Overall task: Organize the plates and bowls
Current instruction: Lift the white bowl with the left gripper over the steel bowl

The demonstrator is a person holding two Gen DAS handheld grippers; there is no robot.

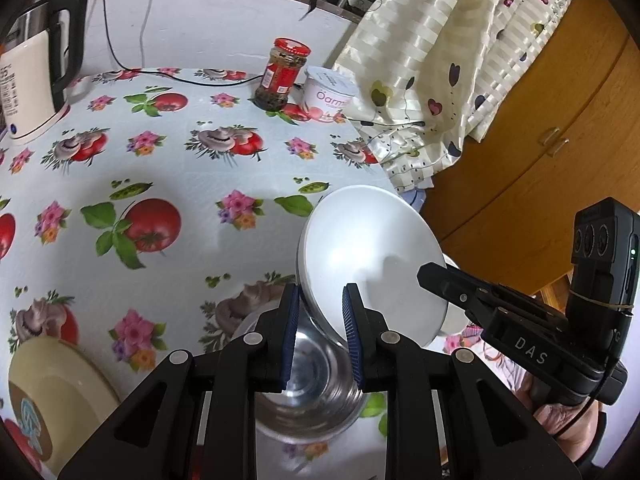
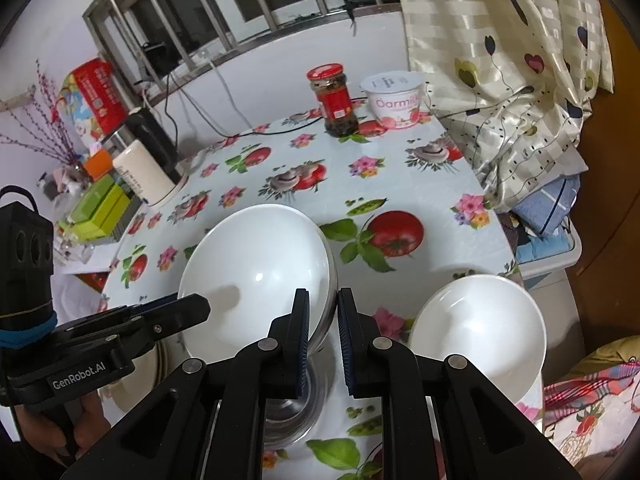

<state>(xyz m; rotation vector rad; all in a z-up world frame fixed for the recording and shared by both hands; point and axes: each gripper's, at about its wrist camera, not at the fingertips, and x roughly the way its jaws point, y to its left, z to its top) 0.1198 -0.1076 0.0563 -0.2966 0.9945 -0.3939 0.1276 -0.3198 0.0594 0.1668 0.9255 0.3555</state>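
Observation:
A white bowl (image 1: 370,264) is tilted, with its lower edge resting in a steel bowl (image 1: 316,384) on the flowered tablecloth. My left gripper (image 1: 320,336) has its jaws open on either side of the white bowl's near rim, with gaps showing. In the right wrist view the same white bowl (image 2: 256,276) leans over the steel bowl (image 2: 292,404), and my right gripper (image 2: 323,344) is open around their right rims. A second white bowl (image 2: 480,328) stands at the right. A cream plate (image 1: 56,396) lies at the left.
A red-lidded jar (image 1: 280,76) and a yoghurt tub (image 1: 328,94) stand at the table's far edge. A kettle (image 1: 36,68) with cables is far left. A curtain (image 1: 440,60) hangs by the right table edge. Boxes (image 2: 100,204) sit left of the table.

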